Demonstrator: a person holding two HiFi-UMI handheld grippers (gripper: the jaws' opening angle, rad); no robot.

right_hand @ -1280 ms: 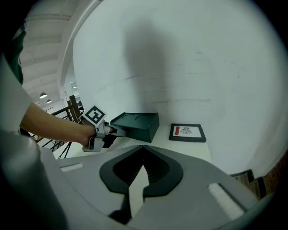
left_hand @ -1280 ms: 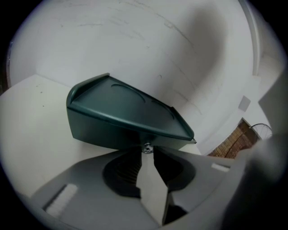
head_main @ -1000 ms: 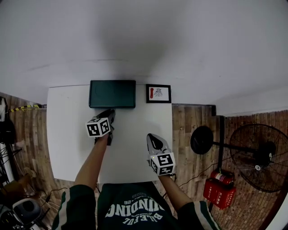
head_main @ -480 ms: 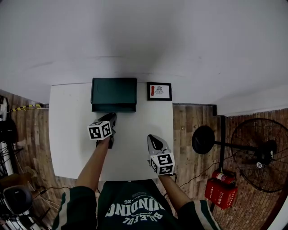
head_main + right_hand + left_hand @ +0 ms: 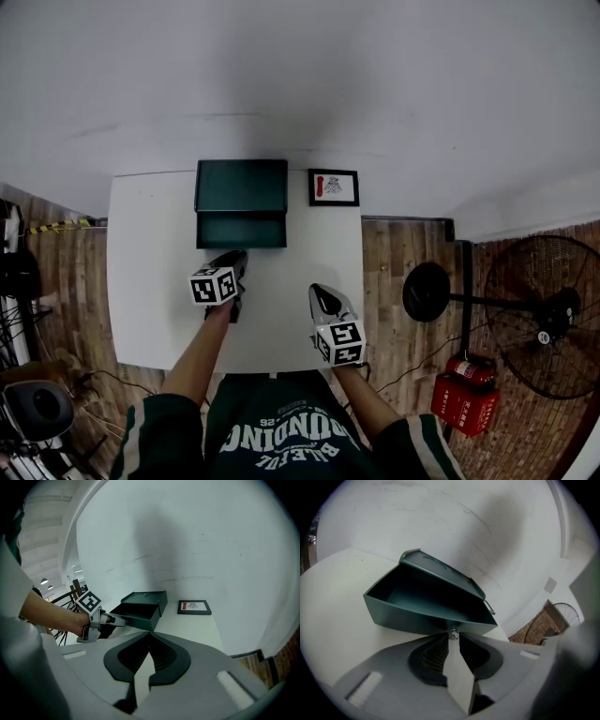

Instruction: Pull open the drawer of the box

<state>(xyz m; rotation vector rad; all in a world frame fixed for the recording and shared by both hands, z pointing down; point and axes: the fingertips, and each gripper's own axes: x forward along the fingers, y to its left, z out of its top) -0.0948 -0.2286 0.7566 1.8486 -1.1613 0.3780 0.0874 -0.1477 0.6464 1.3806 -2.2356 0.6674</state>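
Note:
A dark green box (image 5: 241,186) stands at the back of the white table (image 5: 150,281), against the wall. Its drawer (image 5: 241,230) is slid out toward me and looks empty inside (image 5: 423,599). My left gripper (image 5: 234,260) is at the drawer's front, shut on the small metal knob (image 5: 452,634). The right gripper view shows the box (image 5: 147,597), the open drawer (image 5: 137,613) and the left gripper (image 5: 96,616) from the side. My right gripper (image 5: 323,298) hovers over the table's front right, apart from the box, its jaws shut on nothing (image 5: 149,637).
A framed picture (image 5: 332,187) lies right of the box, also visible in the right gripper view (image 5: 193,607). The table's right edge runs just past it. On the wooden floor to the right stand a fan (image 5: 539,314) and a red object (image 5: 466,403).
The left gripper has pulled back toward me, and the drawer has slid out of the box with it. The right gripper has stayed put.

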